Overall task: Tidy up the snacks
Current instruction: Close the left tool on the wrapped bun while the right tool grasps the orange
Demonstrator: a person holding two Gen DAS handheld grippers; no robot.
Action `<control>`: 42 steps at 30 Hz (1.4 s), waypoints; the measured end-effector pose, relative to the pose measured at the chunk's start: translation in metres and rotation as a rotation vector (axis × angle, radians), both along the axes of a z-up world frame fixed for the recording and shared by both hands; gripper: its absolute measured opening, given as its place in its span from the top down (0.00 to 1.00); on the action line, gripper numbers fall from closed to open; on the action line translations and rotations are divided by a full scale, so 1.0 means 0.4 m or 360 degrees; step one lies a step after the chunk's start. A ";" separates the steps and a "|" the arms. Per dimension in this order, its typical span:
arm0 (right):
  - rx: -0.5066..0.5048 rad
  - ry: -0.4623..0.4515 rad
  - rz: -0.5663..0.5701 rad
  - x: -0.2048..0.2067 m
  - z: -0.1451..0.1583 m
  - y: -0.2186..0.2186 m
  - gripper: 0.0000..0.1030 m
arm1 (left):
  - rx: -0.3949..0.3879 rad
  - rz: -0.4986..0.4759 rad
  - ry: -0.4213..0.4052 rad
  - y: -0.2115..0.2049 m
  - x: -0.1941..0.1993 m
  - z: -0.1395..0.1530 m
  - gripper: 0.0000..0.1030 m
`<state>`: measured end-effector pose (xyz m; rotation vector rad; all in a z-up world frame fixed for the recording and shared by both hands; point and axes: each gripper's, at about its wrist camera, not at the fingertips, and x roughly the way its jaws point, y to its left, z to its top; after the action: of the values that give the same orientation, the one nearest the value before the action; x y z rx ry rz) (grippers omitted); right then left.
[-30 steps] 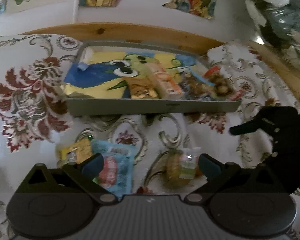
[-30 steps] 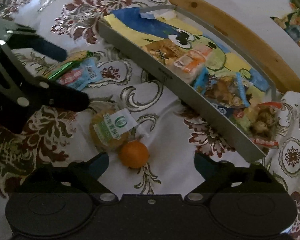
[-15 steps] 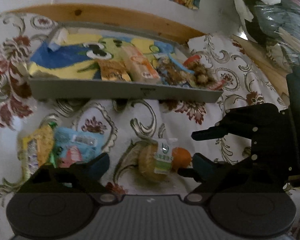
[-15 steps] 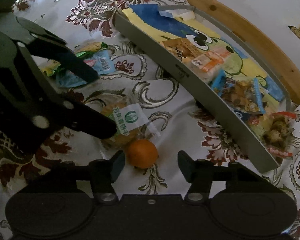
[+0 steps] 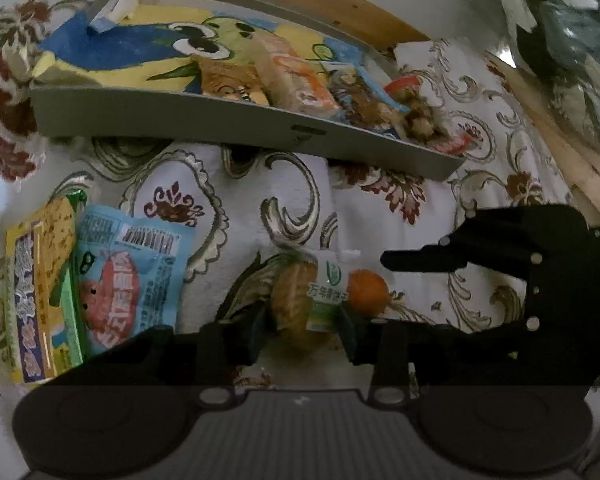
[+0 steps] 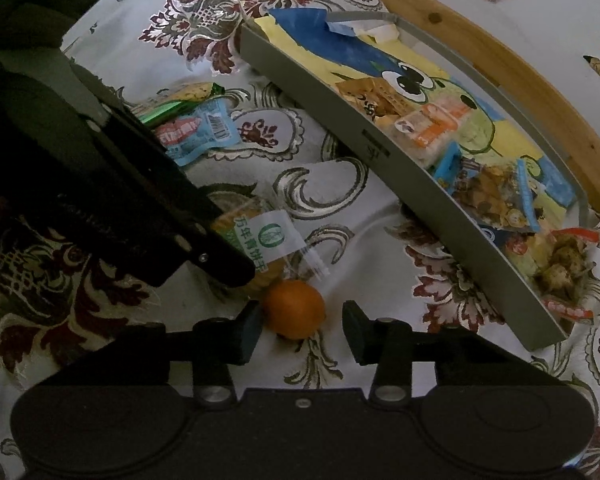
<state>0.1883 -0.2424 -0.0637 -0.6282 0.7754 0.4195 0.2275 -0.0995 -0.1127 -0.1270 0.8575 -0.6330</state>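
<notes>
A wrapped round biscuit pack (image 5: 296, 304) with a green-and-white label lies on the flowered cloth, touching a small orange (image 5: 368, 292). My left gripper (image 5: 302, 334) has its two pads pressed against the sides of the biscuit pack. In the right wrist view the orange (image 6: 294, 308) sits between the fingers of my right gripper (image 6: 302, 328). The left pad touches it and a gap shows at the right pad. One left-gripper finger (image 6: 228, 264) lies over the biscuit pack (image 6: 260, 236). The grey tray (image 5: 240, 124) behind holds several snack packs.
A blue snack pack (image 5: 128, 284) and a yellow-green pack (image 5: 40, 292) lie on the cloth to the left. The tray's long wall (image 6: 420, 200) runs diagonally on the right. A wooden edge (image 5: 300, 4) and a dark plastic bag (image 5: 572, 40) are behind.
Both grippers came down and narrowed their fingers: the left onto the biscuit pack, the right around the orange. The two grippers now stand close together, nearly crossing.
</notes>
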 end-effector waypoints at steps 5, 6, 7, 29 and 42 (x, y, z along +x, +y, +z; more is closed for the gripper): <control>-0.0008 -0.0001 0.0005 0.004 -0.012 0.004 0.57 | -0.0045 0.0038 0.0065 0.004 0.019 -0.004 0.59; -0.0017 0.0001 0.0010 0.005 -0.015 0.006 0.58 | -0.0045 0.0041 0.0068 0.003 0.021 -0.005 0.57; -0.0024 0.0002 0.0013 0.006 -0.019 0.008 0.59 | -0.0040 0.0045 0.0073 0.001 0.023 -0.007 0.57; 0.0008 -0.0141 -0.0053 -0.042 0.056 0.016 0.64 | -0.0034 0.0239 0.0119 0.018 -0.028 0.031 0.70; 0.0239 -0.0502 -0.0162 -0.046 0.139 0.018 0.64 | -0.0141 0.0429 -0.0126 0.076 -0.042 0.183 0.70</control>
<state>0.1697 -0.2351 -0.0080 -0.4965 0.4681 0.2737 0.2109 -0.0690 -0.0397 -0.2911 0.7207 -0.4201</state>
